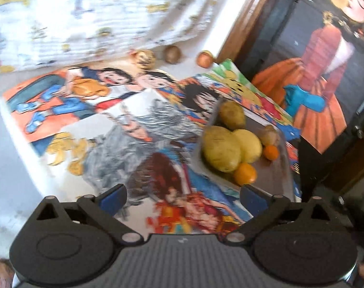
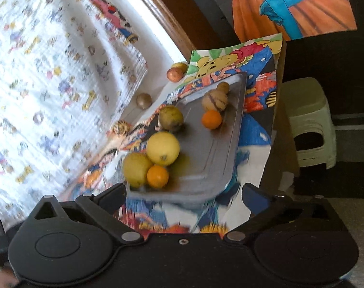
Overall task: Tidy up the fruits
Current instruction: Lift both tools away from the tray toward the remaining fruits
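On the picture-covered table [image 1: 62, 110], a metal tray [image 2: 220, 144] serves as the collection point for the fruit. It sits flat on the drawings near the table's edge, within reach of both grippers.

Tray contents, right wrist view: two large yellow-green fruits [image 2: 162, 147] touching each other at the near corner, with a small orange [image 2: 158, 176] against them; a darker green fruit [image 2: 170, 118] further along the same side; a second orange [image 2: 211, 119] near the middle; a striped tan fruit [image 2: 214, 100] and a small brown one [image 2: 223, 87] toward the far end. The rest of the tray floor is bare, so capacity remains.

Four fruits lie outside the tray, on the table beside the patterned cloth [image 2: 38, 84]: a striped one [image 1: 146, 58], a brown one [image 1: 172, 54], and a reddish one [image 1: 205, 58]; the right wrist view shows a further yellowish fruit [image 2: 179, 66] just behind the reddish one. Judged from this layout, the task is partly done; these remain to be moved.

Left gripper [image 1: 183, 195]: jaws spread wide, nothing between them, held above the drawings short of the tray. Right gripper [image 2: 183, 195]: jaws likewise spread and empty, aimed at the tray's near edge.
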`<state>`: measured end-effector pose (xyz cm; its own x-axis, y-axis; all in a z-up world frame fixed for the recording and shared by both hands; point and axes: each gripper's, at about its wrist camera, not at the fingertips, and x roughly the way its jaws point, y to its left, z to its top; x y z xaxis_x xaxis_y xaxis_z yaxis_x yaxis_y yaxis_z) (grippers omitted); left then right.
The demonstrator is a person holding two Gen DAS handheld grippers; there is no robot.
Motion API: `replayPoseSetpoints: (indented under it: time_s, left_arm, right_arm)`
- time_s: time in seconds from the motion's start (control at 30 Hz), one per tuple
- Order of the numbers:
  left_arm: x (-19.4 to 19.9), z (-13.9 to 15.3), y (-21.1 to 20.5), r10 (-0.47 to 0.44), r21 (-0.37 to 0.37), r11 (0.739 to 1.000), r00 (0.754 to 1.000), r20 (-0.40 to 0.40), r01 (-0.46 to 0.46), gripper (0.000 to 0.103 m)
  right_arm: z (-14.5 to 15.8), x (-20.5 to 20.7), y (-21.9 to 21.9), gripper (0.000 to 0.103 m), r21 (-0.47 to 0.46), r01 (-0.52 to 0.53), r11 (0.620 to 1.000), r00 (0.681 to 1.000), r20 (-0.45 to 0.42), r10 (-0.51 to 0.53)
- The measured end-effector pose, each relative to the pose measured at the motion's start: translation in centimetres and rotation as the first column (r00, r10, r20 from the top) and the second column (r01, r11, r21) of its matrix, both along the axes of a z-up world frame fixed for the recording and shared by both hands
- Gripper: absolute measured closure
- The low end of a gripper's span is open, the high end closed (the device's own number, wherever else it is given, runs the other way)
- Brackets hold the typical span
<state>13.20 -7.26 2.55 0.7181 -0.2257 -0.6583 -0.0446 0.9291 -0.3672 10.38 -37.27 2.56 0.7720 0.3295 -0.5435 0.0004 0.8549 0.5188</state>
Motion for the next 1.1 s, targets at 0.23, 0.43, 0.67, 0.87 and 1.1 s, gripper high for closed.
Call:
replayPoseSetpoints:
  time_s: [0.23,0.43,0.67,0.87,1.1]
  left_arm:
    - [-1.2,-0.1,1.8,0.027,0.005,1.000,1.000,0.015,-0.027,0.001]
    - [-2.7,0.2,3.3,0.007,0.032,0.999,0.999,0.040,-0.008,0.001]
    - [-3.5,0.6,5.0,0.023,0.077,0.997,0.997,0.071,-0.028,0.001]
    - [-3.3,0.4,6.7,0.065,0.091,0.993,0.996,0.064,-0.071,0.000]
    - [-1.9,-0.9,9.0,0.159,0.112,0.981,0.987,0.015,-0.160,0.000]
  right_arm:
    - [1.3,-3.5,3.8,0.001,-0.085,0.013,0.996,1.000,-0.019,-0.015]
    - [2.2,-4.7,7.1,0.001,-0.132,-0.011,0.991,1.000,-0.029,0.007]
    - [2.4,-4.2,10.5,0.001,-0.142,-0.067,0.988,0.997,-0.046,0.061]
    - [1.7,-3.0,12.4,0.001,-0.180,-0.092,0.979,0.992,-0.096,0.076]
    - [1.3,-1.2,13.9,0.001,-0.259,-0.139,0.956,0.987,-0.109,0.114]
